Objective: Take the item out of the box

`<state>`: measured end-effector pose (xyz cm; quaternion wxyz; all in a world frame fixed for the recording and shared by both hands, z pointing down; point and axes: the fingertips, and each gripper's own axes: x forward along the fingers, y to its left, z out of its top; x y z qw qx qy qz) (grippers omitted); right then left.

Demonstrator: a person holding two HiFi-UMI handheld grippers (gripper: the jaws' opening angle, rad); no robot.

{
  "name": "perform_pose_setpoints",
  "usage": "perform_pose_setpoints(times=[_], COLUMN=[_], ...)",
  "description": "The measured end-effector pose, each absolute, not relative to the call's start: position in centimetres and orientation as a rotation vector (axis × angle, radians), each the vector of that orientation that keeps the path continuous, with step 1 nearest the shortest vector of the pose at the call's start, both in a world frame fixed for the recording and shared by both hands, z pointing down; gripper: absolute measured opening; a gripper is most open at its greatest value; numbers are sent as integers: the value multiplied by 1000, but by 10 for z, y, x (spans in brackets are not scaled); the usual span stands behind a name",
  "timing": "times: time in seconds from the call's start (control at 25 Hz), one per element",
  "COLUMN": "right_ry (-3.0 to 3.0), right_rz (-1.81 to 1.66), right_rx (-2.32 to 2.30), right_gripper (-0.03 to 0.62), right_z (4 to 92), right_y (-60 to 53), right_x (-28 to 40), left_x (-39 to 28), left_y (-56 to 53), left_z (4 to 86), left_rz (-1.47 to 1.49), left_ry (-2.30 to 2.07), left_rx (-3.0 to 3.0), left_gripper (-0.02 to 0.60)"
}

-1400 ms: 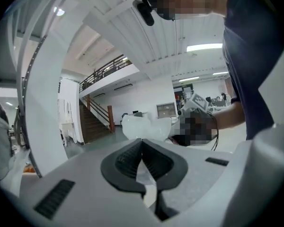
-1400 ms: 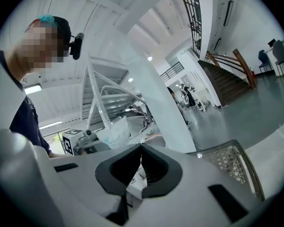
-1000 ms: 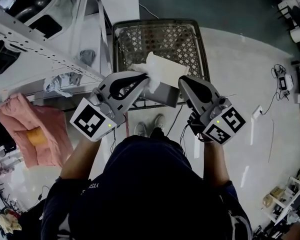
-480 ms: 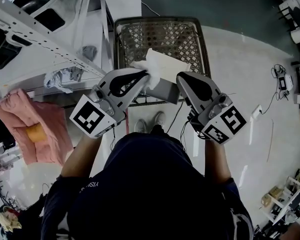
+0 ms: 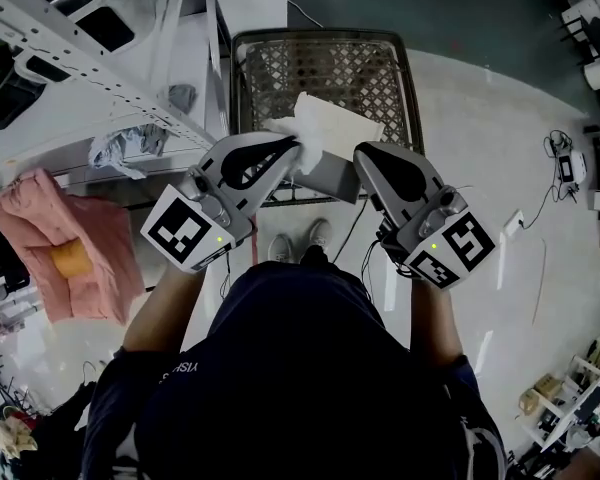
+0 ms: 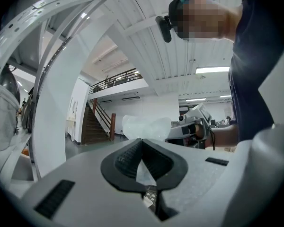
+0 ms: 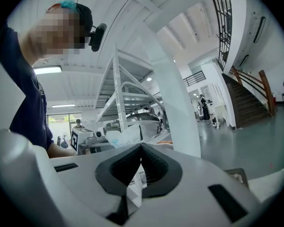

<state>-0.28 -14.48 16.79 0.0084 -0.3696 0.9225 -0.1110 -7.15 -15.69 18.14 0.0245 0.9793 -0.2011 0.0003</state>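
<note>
While the left gripper point(image 6: 142, 143) had its jaws pressed together on a thin fold of the bag point(image 6: 146, 126), white translucent plastic that bulged just past the tips, the right gripper point(image 7: 141, 148) had its jaws closed as well, on a thin white printed edge. The head view placed that edge at the right side of the grey box point(image 5: 330, 180). The bag stuck out of the box's far end between the two grippers, and both were held in the air above a wire basket point(image 5: 280, 78). A white rack point(image 5: 80, 68) stood to the left, with a pink cloth point(image 5: 70, 238) below it.
</note>
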Motion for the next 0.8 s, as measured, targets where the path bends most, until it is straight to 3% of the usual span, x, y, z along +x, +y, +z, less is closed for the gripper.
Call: perform_pose_setpoints(times=[0.8], right_ry=[2888], right_rz=[-374], right_rx=[-1141], right_gripper=[25], right_z=[174], right_y=[-135], right_x=[-2], left_x=[-63], left_y=[-146], left_z=[188], left_rz=[31], left_ry=[-613], left_rx=[3019], left_gripper=[9])
